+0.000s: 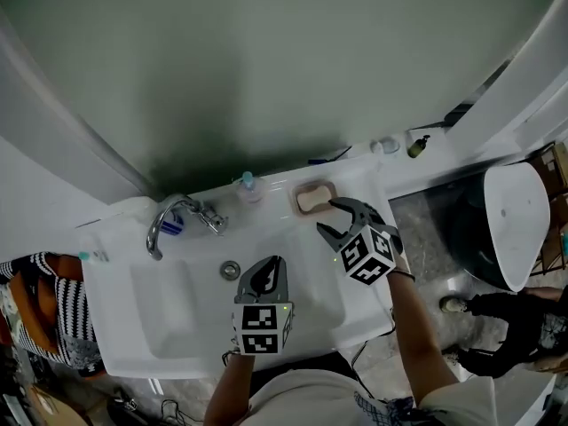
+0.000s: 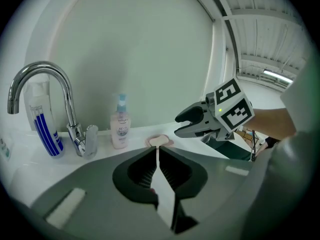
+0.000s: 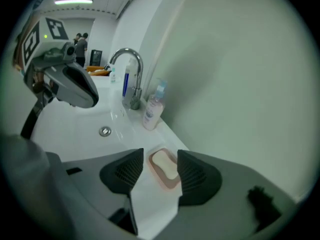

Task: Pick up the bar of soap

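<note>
A pale bar of soap point(image 1: 312, 200) point(image 3: 165, 165) lies in a pinkish soap dish point(image 1: 299, 190) point(image 3: 172, 180) on the white sink's back ledge; it shows small in the left gripper view as soap point(image 2: 157, 140). My right gripper point(image 1: 334, 218) point(image 3: 156, 169) hangs open just in front of and above the dish, its jaws standing either side of the soap without touching it. My left gripper point(image 1: 267, 275) point(image 2: 156, 160) hovers over the basin, jaws shut with nothing between them.
A white sink point(image 1: 115, 322) has a chrome tap point(image 1: 167, 220) point(image 2: 37, 84), a drain point(image 1: 231, 271) point(image 3: 104, 131) and a pink pump bottle point(image 1: 249, 187) point(image 2: 119, 125) point(image 3: 153, 109) left of the dish. A blue-striped tube point(image 2: 42, 126) stands behind the tap. A toilet point(image 1: 510, 224) sits right.
</note>
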Demonstrator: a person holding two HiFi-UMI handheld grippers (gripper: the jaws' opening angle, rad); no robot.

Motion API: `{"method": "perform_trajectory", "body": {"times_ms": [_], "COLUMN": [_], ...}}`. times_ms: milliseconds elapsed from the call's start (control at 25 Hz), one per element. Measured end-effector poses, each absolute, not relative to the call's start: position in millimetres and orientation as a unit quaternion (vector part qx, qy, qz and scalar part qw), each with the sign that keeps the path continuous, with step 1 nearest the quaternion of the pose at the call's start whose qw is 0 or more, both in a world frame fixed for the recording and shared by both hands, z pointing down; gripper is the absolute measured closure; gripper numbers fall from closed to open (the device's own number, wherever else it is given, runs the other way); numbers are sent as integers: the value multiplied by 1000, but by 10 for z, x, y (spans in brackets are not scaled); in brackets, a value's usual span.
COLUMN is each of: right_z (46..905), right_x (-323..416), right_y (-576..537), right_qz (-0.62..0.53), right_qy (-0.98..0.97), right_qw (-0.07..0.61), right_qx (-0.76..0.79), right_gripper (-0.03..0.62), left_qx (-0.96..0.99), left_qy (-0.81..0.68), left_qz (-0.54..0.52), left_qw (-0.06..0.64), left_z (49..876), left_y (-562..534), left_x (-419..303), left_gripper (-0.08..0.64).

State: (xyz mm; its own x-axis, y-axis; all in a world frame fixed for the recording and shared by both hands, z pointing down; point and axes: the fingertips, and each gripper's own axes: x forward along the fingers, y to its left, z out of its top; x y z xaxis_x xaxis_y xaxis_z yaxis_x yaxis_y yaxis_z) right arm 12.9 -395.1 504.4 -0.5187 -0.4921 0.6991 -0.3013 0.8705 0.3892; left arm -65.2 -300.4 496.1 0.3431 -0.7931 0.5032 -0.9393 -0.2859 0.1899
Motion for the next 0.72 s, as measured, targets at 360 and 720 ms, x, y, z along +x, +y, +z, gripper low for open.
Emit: {"method": "perform_trajectory", "body": {"times_ms": [360,720], "right_z": [5401,5755], "right_x": [43,104], "right_y": [-4177,-4399], "right_qz": [-115,-148], "right_qy": [-867,-833], "right_qw": [471,531], "right_qx": [114,45], "right_gripper": [377,377], "left_qx": [774,765], "left_qy": [-560,-563], "left_qz": [170,180], "left_qw": [242,257], "left_z": [5090,5228], "left_y": [-3203,-3311], "left_x": [-642,-698], "left_gripper": [537,537]}}
